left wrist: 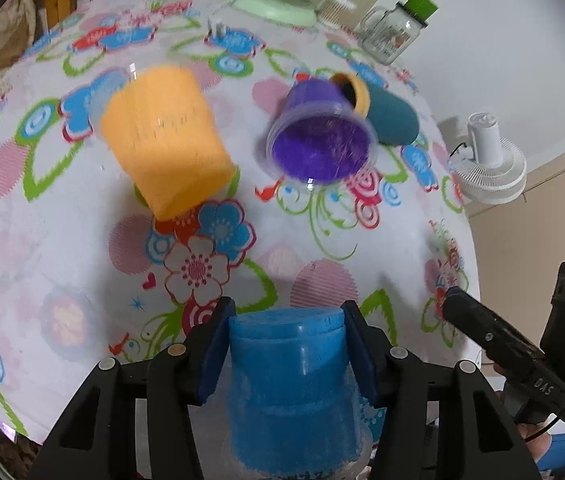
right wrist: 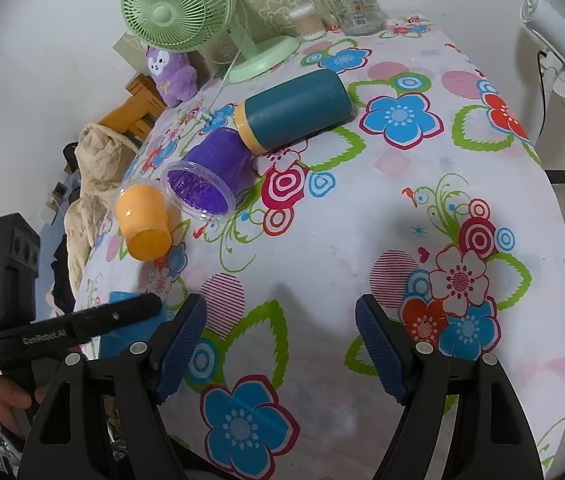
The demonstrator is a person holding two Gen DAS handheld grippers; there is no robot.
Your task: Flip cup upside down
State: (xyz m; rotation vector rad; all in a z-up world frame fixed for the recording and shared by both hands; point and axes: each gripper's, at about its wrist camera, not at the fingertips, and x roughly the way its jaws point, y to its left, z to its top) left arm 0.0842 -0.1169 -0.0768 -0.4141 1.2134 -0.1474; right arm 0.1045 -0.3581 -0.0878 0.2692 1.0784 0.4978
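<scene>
Cup (left wrist: 286,384), blue, between left claw (left wrist: 288,348) pads, left view only.

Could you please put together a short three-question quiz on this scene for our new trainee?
1. True or false: the right gripper is clamped on a cup.
2. Which cup does the left gripper hold: A) orange cup, B) blue cup, C) purple cup?
3. Fill in: the teal cup lies on its ____ on the floral tablecloth.

Key
1. False: its jaws stand open over the cloth with nothing between them.
2. B: both pads press its sides.
3. Side, with its yellow-rimmed mouth toward the purple cup.
</scene>
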